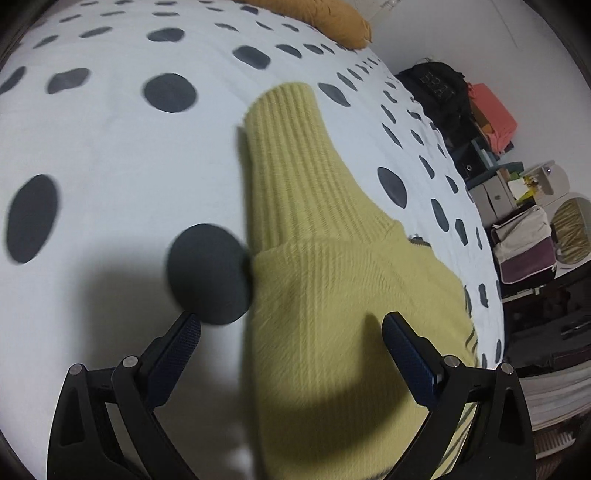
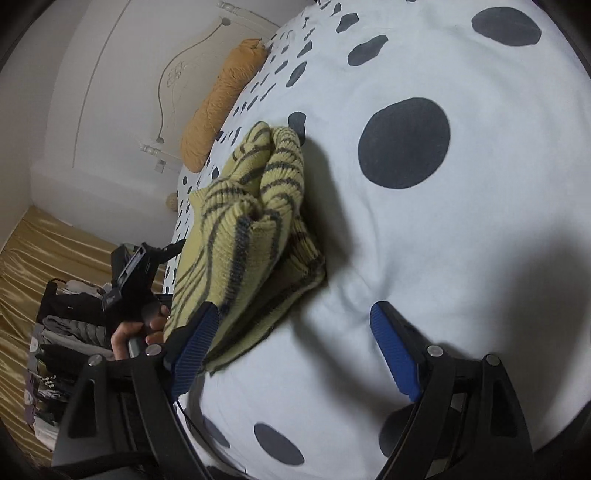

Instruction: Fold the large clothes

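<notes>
A pale yellow ribbed sweater (image 1: pixel 317 280) lies on a white bedspread with dark dots (image 1: pixel 110 147). One sleeve stretches away from me, cuff at the far end. My left gripper (image 1: pixel 291 328) is open just above the sweater's body, empty. In the right wrist view the sweater (image 2: pixel 243 229) shows dark stripes and lies bunched in folds near the bed's left edge. My right gripper (image 2: pixel 291 325) is open and empty, its left finger (image 2: pixel 195 347) beside the sweater's near edge. The left gripper (image 2: pixel 136 273) shows beyond the sweater, held in a hand.
An orange pillow (image 1: pixel 332 18) lies at the head of the bed, also in the right wrist view (image 2: pixel 218 107). Bags and boxes (image 1: pixel 491 122) stand beside the bed. A rack of clothes (image 2: pixel 66 332) stands by a gold curtain.
</notes>
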Motion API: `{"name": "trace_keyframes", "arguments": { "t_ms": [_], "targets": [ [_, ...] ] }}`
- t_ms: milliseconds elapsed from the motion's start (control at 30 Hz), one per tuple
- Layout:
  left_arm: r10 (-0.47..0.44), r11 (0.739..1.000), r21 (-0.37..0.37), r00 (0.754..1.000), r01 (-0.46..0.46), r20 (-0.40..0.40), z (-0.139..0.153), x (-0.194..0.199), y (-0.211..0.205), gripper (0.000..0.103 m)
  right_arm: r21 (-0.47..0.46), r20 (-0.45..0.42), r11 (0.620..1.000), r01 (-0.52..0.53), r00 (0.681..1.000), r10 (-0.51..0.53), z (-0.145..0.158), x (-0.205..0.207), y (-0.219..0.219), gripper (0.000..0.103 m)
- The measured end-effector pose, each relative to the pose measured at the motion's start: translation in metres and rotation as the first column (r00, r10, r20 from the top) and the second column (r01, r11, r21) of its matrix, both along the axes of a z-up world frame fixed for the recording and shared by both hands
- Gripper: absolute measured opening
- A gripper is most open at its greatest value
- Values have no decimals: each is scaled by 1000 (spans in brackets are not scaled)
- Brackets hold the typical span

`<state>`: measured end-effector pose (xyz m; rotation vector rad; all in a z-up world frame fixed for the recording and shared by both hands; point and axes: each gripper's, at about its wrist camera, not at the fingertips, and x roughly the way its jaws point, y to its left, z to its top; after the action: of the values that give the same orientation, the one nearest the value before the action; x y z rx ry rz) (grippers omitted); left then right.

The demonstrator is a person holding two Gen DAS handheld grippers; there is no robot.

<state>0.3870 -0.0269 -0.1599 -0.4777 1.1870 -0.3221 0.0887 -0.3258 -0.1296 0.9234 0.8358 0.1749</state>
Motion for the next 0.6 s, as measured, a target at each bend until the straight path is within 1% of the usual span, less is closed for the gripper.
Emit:
{"name": "trace_keyframes", "arguments": {
  "t_ms": [33, 133, 200, 267, 333, 400, 433, 467, 500, 567, 600],
  "targets": [
    [-9, 1000, -7, 1000, 9, -3, -3, 7, -7, 99, 2, 20, 1000, -3, 1000, 3, 2, 4, 4, 94],
    [-41, 999, 22, 999, 41, -1, -9, 24, -25, 99, 20, 65, 999, -27, 998, 25, 11, 17, 14, 94],
    [-75, 997, 20, 997, 74, 8, -10, 31, -36, 99, 9, 63, 999, -40, 997, 39, 14, 30, 21, 94],
    [-80, 997, 22, 997, 80, -2, -9, 40, -42, 99, 1, 47, 999, -48, 998, 48, 11, 42, 26, 94],
    [-87, 996, 6, 996, 87, -11, -11, 48, -41, 99, -5, 33, 999, -50, 998, 50, 6, 49, 28, 95],
    [-84, 996, -22, 996, 83, -7, -11, 51, -35, 97, 2, 48, 999, -45, 998, 45, 8, 49, 29, 94],
    [-79, 997, -25, 997, 79, -1, -11, 52, -33, 94, -10, 49, 999, -44, 998, 44, 9, 45, 29, 91],
    [-83, 996, -19, 996, 84, 6, -11, 51, -33, 90, -28, 20, 999, -22, 1000, 23, 8, 40, 27, 75],
    [-97, 995, -11, 995, 97, 11, -11, 50, -34, 88, -19, -8, 1000, -11, 1000, 11, 5, 33, 22, 69],
    [-137, 991, 15, 990, 136, 22, -11, 47, -36, 88, 62, -20, 998, 27, 999, -26, 3, 14, 11, 69],
    [-147, 989, 19, 989, 146, 22, -10, 46, -37, 88, 77, -16, 996, 35, 999, -34, 2, 7, 9, 69]
  ]
}}
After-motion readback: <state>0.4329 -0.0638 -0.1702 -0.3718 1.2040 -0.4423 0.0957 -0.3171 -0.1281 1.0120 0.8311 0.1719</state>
